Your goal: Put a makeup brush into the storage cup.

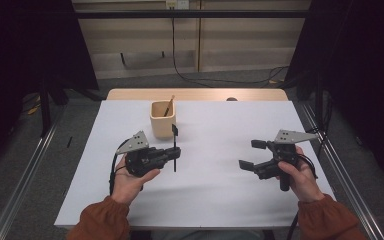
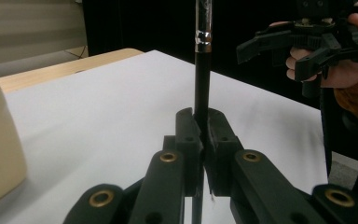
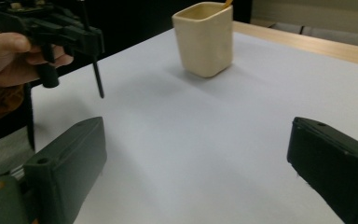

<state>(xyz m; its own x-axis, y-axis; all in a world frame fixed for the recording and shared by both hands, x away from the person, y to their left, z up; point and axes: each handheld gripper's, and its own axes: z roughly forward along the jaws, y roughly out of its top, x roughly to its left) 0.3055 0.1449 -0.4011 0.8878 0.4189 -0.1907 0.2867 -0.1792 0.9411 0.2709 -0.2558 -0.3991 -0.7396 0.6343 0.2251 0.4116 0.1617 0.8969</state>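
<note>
1. A black brush point(image 1: 175, 148) stands upright, clamped between the closed jaws of the left hand-held gripper point(image 1: 176, 152), held above the white bench point(image 1: 220, 200).
2. Just beyond it stands a cream cup point(image 1: 162, 120) holding a wooden stick point(image 1: 169, 106).
3. The right hand-held gripper point(image 1: 252, 154) hovers well apart, jaws spread wide, holding nothing.

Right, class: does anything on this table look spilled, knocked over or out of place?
Nothing stands out. The cup stands upright on the table with a wooden stick in it; the left gripper holds a black brush upright; the right gripper is open.
</note>
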